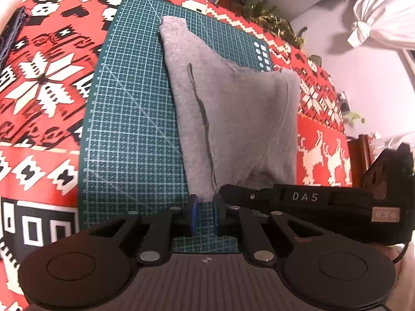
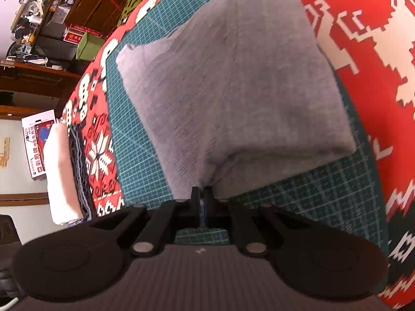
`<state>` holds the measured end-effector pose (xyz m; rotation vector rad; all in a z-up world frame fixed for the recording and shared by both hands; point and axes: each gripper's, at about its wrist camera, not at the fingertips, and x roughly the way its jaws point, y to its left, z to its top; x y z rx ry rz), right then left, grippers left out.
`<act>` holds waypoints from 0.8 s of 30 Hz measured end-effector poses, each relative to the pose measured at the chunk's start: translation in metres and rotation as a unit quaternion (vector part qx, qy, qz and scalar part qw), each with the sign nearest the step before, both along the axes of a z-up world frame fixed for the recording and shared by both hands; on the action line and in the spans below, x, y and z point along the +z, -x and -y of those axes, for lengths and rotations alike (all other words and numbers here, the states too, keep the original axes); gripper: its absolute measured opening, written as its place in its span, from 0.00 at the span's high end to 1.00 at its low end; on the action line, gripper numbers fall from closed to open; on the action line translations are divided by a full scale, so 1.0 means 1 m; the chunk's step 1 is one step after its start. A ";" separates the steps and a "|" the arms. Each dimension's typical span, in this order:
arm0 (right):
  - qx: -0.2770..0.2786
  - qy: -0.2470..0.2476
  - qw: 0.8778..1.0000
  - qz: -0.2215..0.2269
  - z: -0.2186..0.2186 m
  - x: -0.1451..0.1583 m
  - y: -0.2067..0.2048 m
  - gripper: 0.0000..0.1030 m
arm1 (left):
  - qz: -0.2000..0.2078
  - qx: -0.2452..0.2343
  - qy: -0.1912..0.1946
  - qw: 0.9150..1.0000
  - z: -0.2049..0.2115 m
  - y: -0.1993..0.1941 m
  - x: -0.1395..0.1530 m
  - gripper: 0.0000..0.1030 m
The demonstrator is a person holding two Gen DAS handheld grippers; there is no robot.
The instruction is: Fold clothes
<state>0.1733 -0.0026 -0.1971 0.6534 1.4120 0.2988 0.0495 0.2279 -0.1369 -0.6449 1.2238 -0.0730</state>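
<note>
A: Left wrist view. Report the position of the garment.

B: The grey garment (image 1: pixel 228 108) lies partly folded on the green cutting mat (image 1: pixel 129 129). The mat rests on a surface covered by a red patterned cloth (image 1: pixel 39 90). A narrow end of the garment points to the far edge of the mat; its right edge overhangs the mat onto the cloth.

A: State of the left gripper?

B: The left gripper (image 1: pixel 205 212) has its blue-padded fingers (image 1: pixel 193 213) set a small gap apart. The near hem of the garment sits at their tips, in the gap. Whether they pinch it cannot be told. The right gripper (image 1: pixel 311 207), marked "DAS", lies across the near right corner of the garment, just beside the left one.

A: Right wrist view. Report the garment.

B: The garment (image 2: pixel 233 90) fills the centre of the view, raised and bunched at its near edge, on the same cutting mat (image 2: pixel 311 194). The red patterned cloth (image 2: pixel 363 51) shows on both sides.

A: State of the right gripper?

B: The right gripper (image 2: pixel 201 194) has its fingers (image 2: pixel 195 194) nearly together, clamped on a gathered fold of the near edge. The fabric draws into a pinch at the tips.

A: Other items?

B: A stack of folded textiles (image 2: pixel 67 171), white and dark, rests on the cloth at the left.
</note>
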 end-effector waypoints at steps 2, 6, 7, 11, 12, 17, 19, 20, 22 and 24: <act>0.001 -0.004 1.000 0.001 0.006 0.005 0.000 0.88 | 0.004 0.000 0.007 1.000 0.002 -0.004 0.000 0.90; 0.013 0.018 1.000 0.019 0.025 0.028 0.005 0.86 | 0.011 -0.008 0.022 1.000 0.009 -0.011 0.000 0.88; 0.017 0.035 0.999 0.027 0.032 0.035 0.006 0.86 | 0.012 -0.011 0.024 1.000 0.011 -0.013 0.000 0.83; 0.016 0.109 0.993 0.048 0.059 0.051 0.009 0.86 | 0.009 -0.019 0.028 0.999 0.018 -0.021 -0.005 0.80; 0.014 0.126 0.991 0.052 0.065 0.054 0.008 0.86 | 0.005 -0.021 0.024 0.999 0.020 -0.024 -0.007 0.80; 0.002 0.151 0.987 0.050 0.087 0.047 0.002 0.86 | -0.013 -0.019 0.009 1.000 0.025 -0.031 -0.012 0.80; -0.002 0.149 0.987 0.054 0.086 0.048 0.000 0.86 | -0.006 -0.012 0.011 1.000 0.023 -0.032 -0.004 0.80; -0.004 0.148 0.987 0.056 0.086 0.048 -0.003 0.86 | 0.001 -0.010 0.007 1.000 0.021 -0.035 0.001 0.80; -0.009 0.146 0.987 0.060 0.086 0.049 -0.008 0.86 | 0.018 -0.006 -0.007 1.000 0.016 -0.042 0.012 0.80; -0.014 0.144 0.987 0.064 0.087 0.050 -0.014 0.86 | 0.039 -0.006 -0.035 0.999 0.010 -0.055 0.020 0.80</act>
